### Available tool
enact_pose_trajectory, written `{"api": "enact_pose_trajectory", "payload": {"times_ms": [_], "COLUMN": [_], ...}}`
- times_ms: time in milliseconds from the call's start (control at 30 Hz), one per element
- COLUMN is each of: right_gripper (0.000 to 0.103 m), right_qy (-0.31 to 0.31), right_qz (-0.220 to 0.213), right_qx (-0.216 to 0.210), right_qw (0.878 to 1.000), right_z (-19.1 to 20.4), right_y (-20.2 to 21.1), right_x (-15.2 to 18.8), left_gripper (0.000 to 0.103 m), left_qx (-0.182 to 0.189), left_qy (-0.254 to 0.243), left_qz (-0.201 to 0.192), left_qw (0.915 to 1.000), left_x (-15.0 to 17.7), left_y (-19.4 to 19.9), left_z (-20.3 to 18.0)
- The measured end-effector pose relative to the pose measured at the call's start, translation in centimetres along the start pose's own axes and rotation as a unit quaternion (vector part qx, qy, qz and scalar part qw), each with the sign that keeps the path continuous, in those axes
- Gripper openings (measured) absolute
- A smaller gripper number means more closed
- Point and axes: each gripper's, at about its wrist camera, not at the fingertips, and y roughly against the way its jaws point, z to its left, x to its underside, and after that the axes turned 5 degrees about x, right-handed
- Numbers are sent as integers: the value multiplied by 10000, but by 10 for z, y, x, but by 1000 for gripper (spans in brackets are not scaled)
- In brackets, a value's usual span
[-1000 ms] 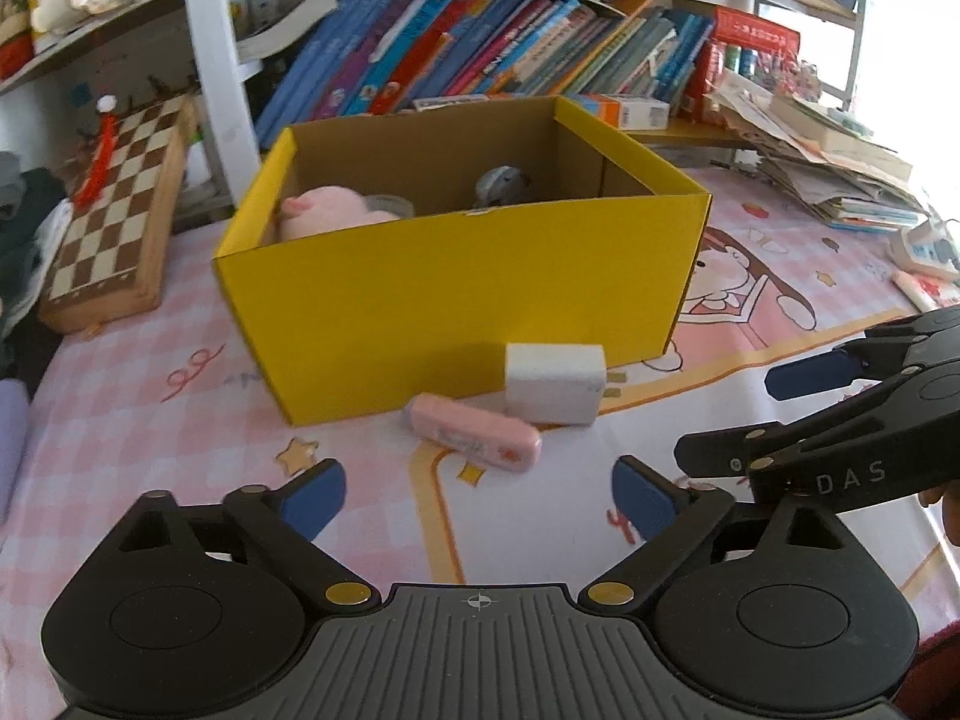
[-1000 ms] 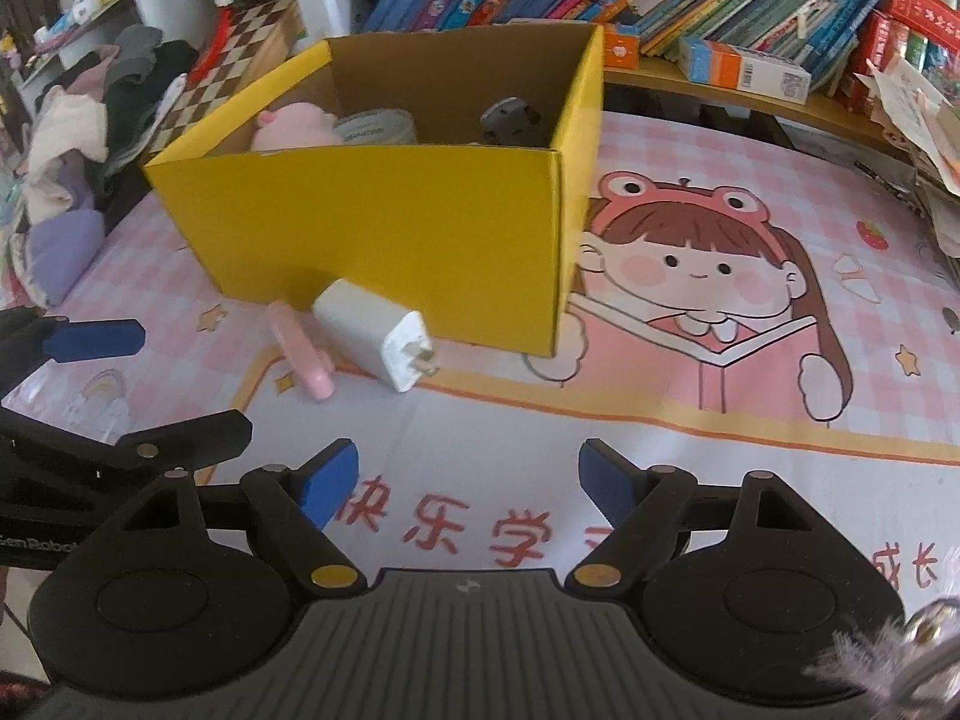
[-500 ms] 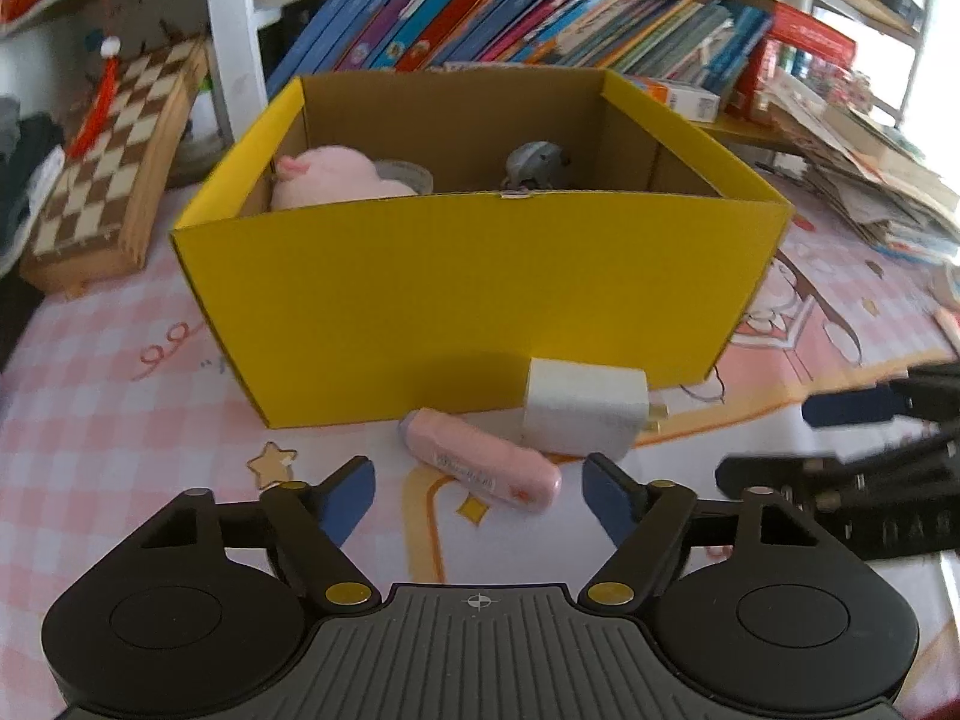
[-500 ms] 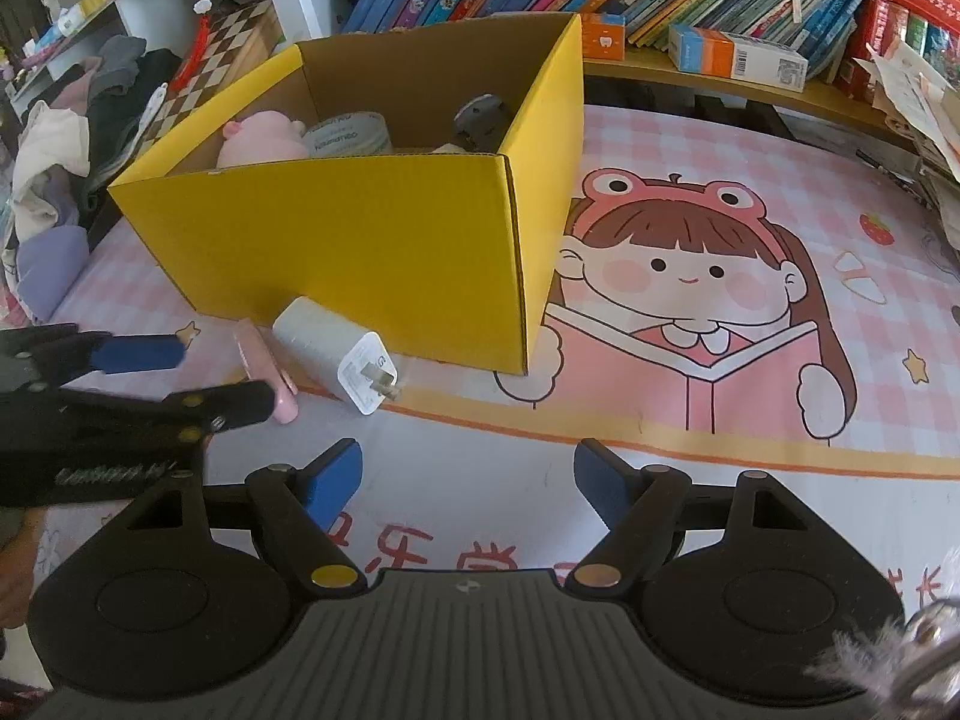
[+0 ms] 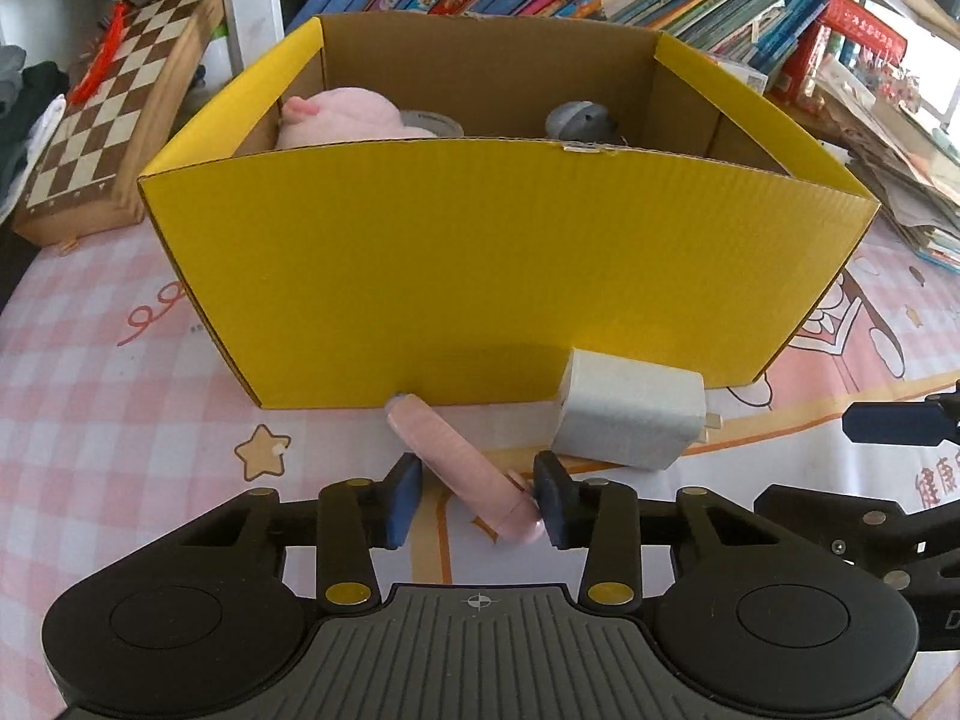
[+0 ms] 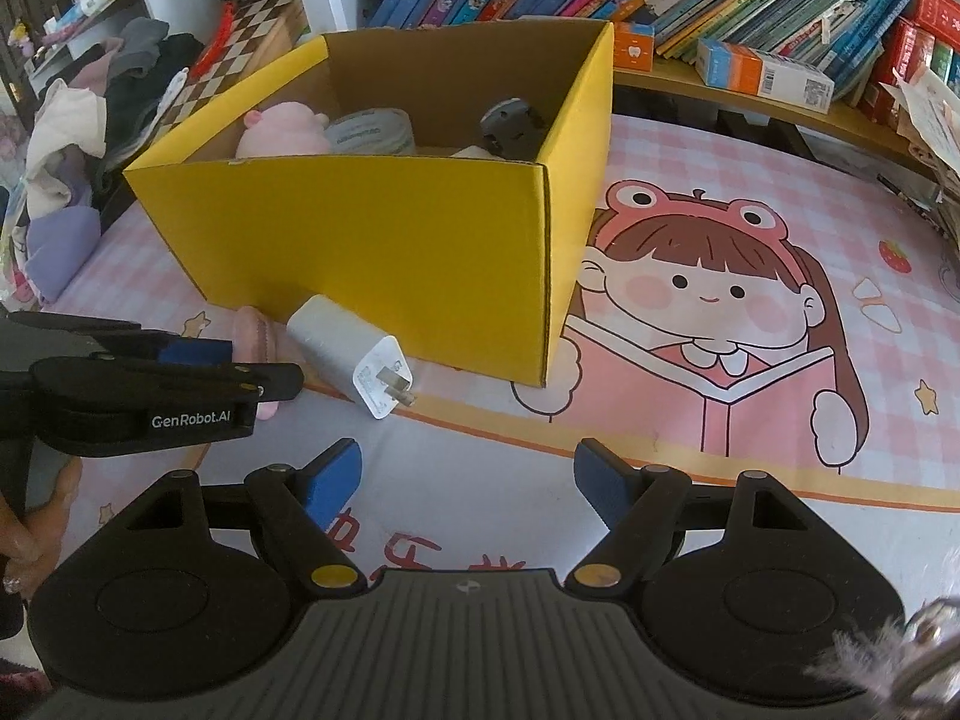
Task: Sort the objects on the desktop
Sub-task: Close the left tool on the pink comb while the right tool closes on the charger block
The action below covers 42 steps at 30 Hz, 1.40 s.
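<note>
A pink stick-shaped case (image 5: 462, 468) lies slantwise on the mat in front of the yellow cardboard box (image 5: 480, 276). My left gripper (image 5: 477, 501) is low over it and its jaws are closing, with the case's near end between the blue pads. The right pad touches that end; the left pad stands just off it. A white plug charger (image 5: 630, 420) lies right beside the case, against the box wall. My right gripper (image 6: 468, 480) hovers open over bare mat, nothing between its fingers. In the right wrist view the left gripper (image 6: 246, 367) covers most of the case (image 6: 255, 330).
Inside the box (image 6: 372, 240) lie a pink plush (image 6: 282, 132), a tape roll (image 6: 372, 132) and a grey gadget (image 6: 510, 126). A chessboard (image 5: 108, 120) leans at the back left. Bookshelves run along the back. Clothes pile up at the far left.
My left gripper moved forward and down to the pink case, and its jaws narrowed from wide apart to close around it. The right gripper stayed about where it was.
</note>
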Motion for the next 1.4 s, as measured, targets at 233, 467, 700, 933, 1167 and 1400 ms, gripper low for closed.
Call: {"api": "enact_pose_trajectory", "payload": {"times_ms": [233, 467, 700, 933, 1167, 1400], "right_gripper": [77, 73, 66, 64, 43, 31], "right_qy": [100, 290, 560, 660, 805, 783], "right_qz": [3, 47, 36, 107, 45, 69], "right_qx": [-92, -379, -469, -549, -506, -575], "right_qw": [9999, 9989, 9973, 9963, 9955, 9952], "right_z": [7, 17, 32, 40, 45, 45], "right_y": [-3, -18, -41, -55, -55, -47], "right_x": [-2, -10, -24, -31, -31, -26], "left_gripper": [26, 17, 17, 17, 17, 17], "left_qx": [46, 38, -60, -163, -178, -123], "left_qy": [29, 161, 111, 235, 305, 211], "left_qz": [-5, -52, -137, -185, -248, -368], "left_qw": [10000, 9999, 9998, 9994, 9991, 9990], "left_x": [9, 17, 20, 25, 29, 27], "left_y": [10, 30, 48, 59, 63, 69], "left_z": [7, 22, 24, 29, 31, 26]}}
